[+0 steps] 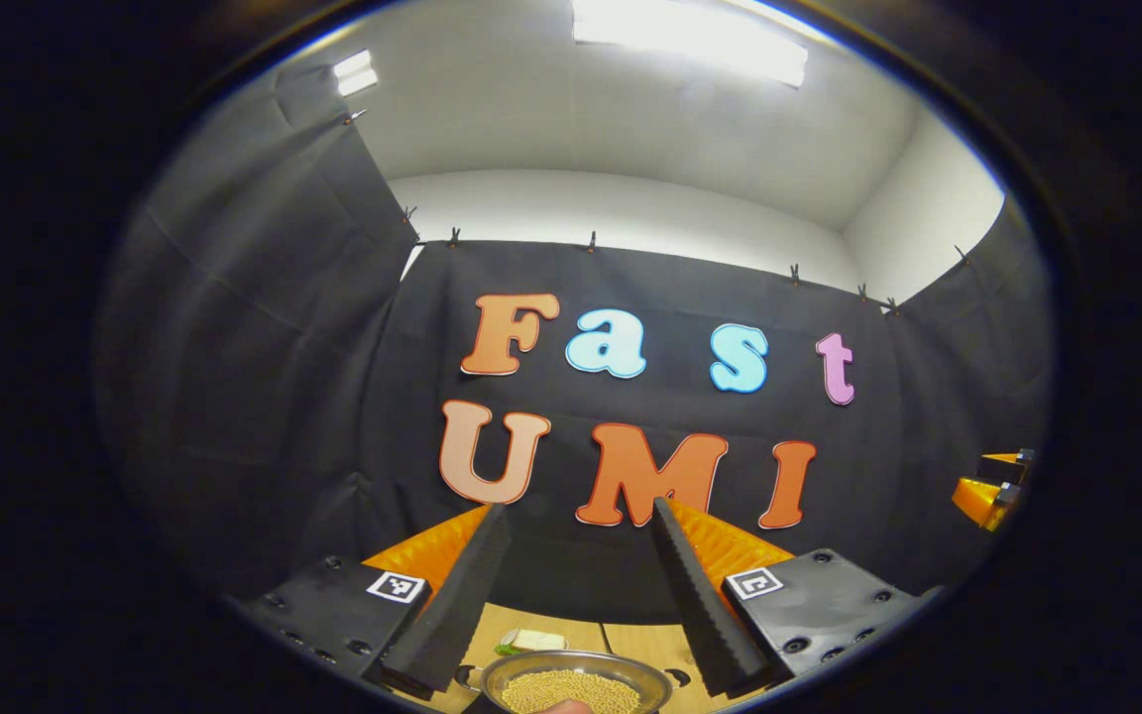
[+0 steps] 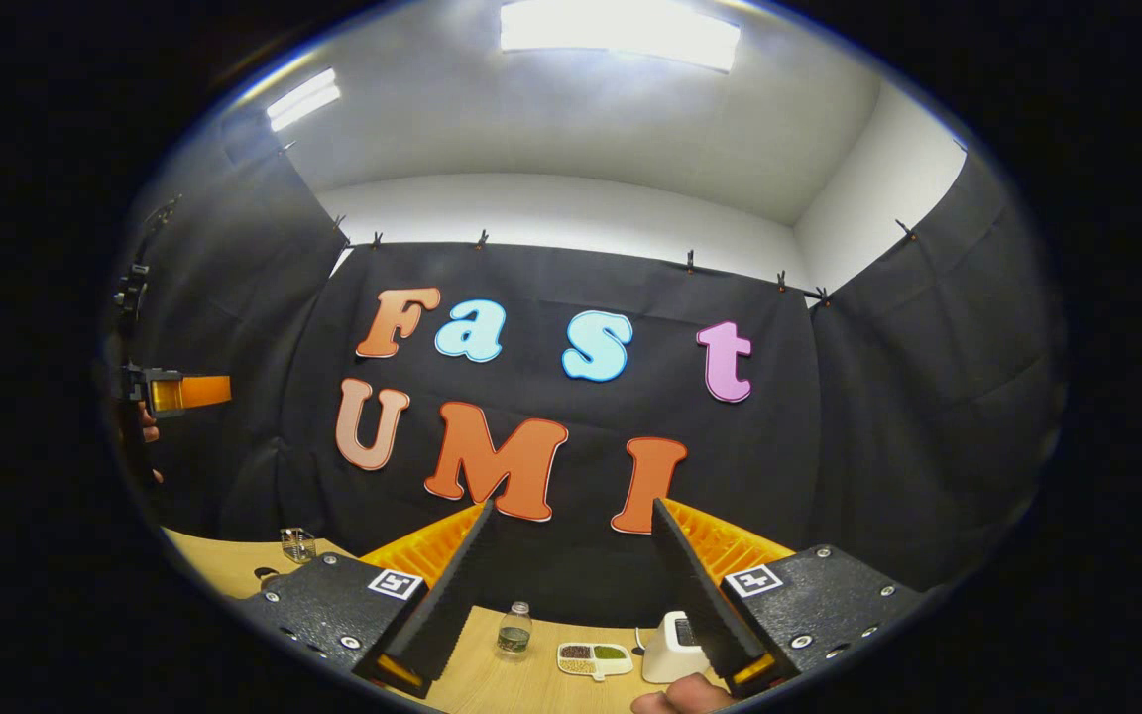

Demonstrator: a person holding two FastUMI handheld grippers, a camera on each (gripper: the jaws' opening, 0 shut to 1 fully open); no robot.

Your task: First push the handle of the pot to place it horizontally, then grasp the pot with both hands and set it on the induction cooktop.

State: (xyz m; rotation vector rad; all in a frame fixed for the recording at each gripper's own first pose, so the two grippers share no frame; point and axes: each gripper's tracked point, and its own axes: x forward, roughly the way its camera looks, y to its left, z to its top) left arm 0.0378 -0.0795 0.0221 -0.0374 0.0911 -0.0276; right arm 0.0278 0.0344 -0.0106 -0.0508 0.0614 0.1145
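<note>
In the left gripper view, a round metal pot [image 1: 576, 679] holding yellow grains sits on the wooden table [image 1: 630, 640] at the bottom edge. It lies low between my fingers, with a dark loop at each side of its rim. My left gripper [image 1: 580, 508] is open, raised above the pot and pointing at the booth wall, with nothing between its fingers. My right gripper [image 2: 571, 506] is also open and empty, held high over the table [image 2: 492, 679]. The right gripper [image 1: 992, 486] appears at the far right of the left gripper view. The left gripper [image 2: 179, 392], with a hand on it, shows at the far left of the right gripper view.
A small white and green item [image 1: 531, 640] lies behind the pot. Near the back wall stand a small bottle [image 2: 514, 630], a divided dish of grains [image 2: 593, 656] and a white device [image 2: 670, 650]. A glass [image 2: 298, 543] stands at the far left. A fingertip [image 2: 680, 702] pokes in at the bottom.
</note>
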